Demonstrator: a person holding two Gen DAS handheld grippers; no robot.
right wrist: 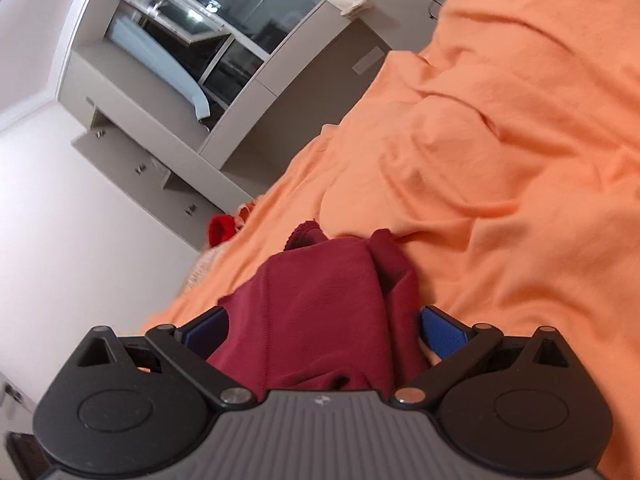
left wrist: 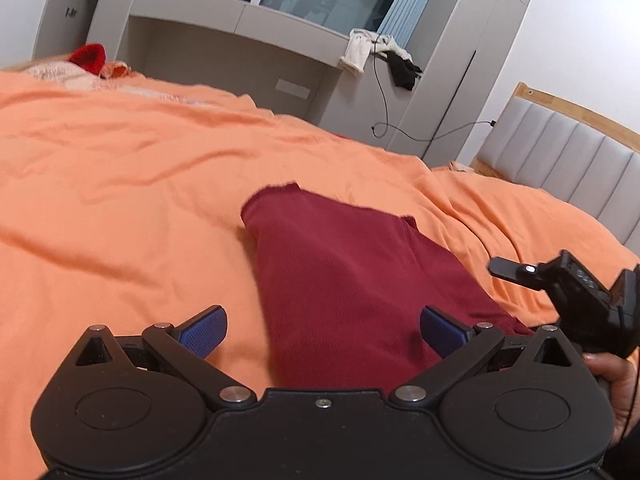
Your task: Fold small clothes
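A dark red knit garment (left wrist: 340,272) lies on the orange bedsheet (left wrist: 120,184). It also shows in the right wrist view (right wrist: 320,312), bunched and folded over. My left gripper (left wrist: 323,330) is open, its blue pads (left wrist: 204,330) wide apart just above the near end of the garment. My right gripper (right wrist: 324,332) is open too, with the garment lying between its blue pads (right wrist: 442,330). The right gripper's body (left wrist: 580,300) shows in the left wrist view at the right edge, held by a hand.
A grey cabinet and window unit (left wrist: 248,40) stands behind the bed, with clothes (left wrist: 360,50) and a cable on its ledge. A padded headboard (left wrist: 568,160) is at the right. A red knit item (left wrist: 90,58) lies at the far left of the bed.
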